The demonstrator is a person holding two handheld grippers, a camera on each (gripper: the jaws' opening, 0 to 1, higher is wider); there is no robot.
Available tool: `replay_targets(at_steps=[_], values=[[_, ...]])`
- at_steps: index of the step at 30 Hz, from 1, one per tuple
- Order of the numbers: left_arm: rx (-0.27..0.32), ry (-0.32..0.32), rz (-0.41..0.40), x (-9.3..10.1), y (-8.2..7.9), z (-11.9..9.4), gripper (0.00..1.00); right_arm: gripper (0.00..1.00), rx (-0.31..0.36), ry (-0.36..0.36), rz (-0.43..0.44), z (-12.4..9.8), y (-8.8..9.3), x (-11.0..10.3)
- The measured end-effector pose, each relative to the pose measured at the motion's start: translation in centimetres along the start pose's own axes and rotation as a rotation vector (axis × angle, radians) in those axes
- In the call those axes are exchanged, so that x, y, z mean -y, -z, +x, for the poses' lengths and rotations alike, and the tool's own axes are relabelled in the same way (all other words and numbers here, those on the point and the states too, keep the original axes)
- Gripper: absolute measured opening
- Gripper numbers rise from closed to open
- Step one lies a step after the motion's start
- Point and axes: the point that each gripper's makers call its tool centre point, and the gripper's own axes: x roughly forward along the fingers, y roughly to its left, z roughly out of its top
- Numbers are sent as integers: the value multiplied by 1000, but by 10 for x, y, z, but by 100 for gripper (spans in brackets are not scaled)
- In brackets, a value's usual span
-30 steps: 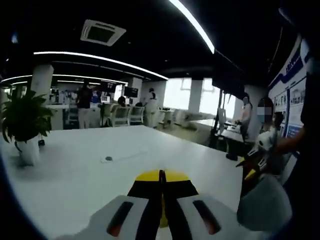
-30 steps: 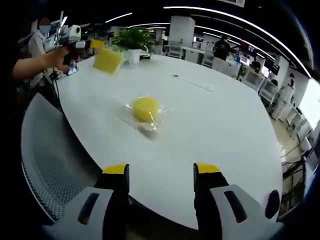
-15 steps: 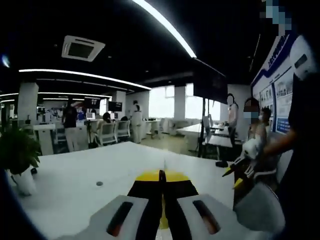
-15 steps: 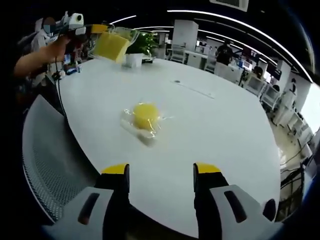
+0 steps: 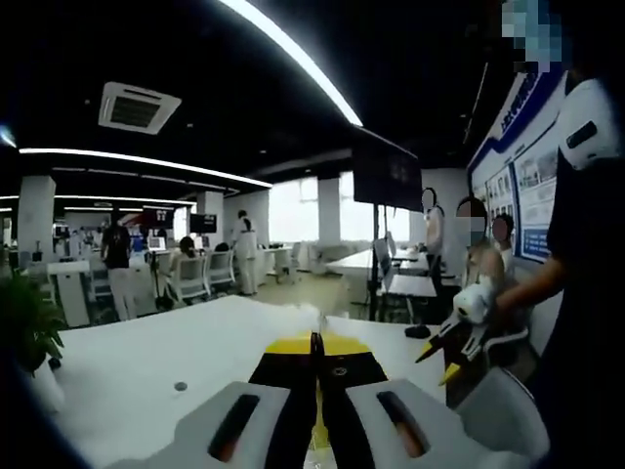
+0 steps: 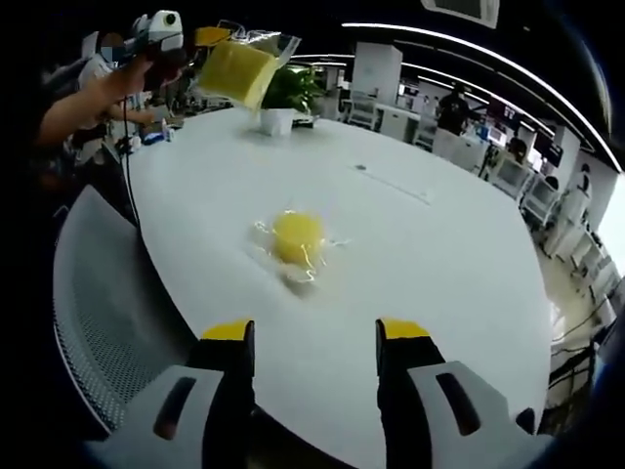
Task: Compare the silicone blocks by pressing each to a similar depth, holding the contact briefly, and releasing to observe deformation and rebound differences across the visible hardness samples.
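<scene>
In the left gripper view the left gripper (image 5: 314,342) has its yellow-tipped jaws closed flat together, and a thin yellow edge shows in the seam between them lower down; the right gripper view shows what they grip, a flat yellow silicone block (image 6: 237,72) in a clear wrapper, held up in the air by a person's hand (image 6: 125,74). That block hangs well above the white bench (image 6: 439,254), beyond and to the left of the right gripper's jaws, just in front of a potted plant (image 6: 289,93) standing at the far edge. The right gripper (image 6: 314,334) has its jaws open with nothing between them, held over the near rim of the bench. Ahead of these open jaws, slightly left of their midline, a second yellow silicone sample (image 6: 298,236), round in outline and also in a clear wrapper, rests on the bench top, well apart from the lifted block. A grey mesh chair back (image 6: 107,303) stands to the left of the right jaws, beside the bench edge.
</scene>
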Motion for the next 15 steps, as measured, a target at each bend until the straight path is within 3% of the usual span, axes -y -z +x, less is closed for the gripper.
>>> replay_targets(at_steps=[15], values=[[-51,117,37,22,9,21,0,46,27,-56,-34,0,-18,-2]])
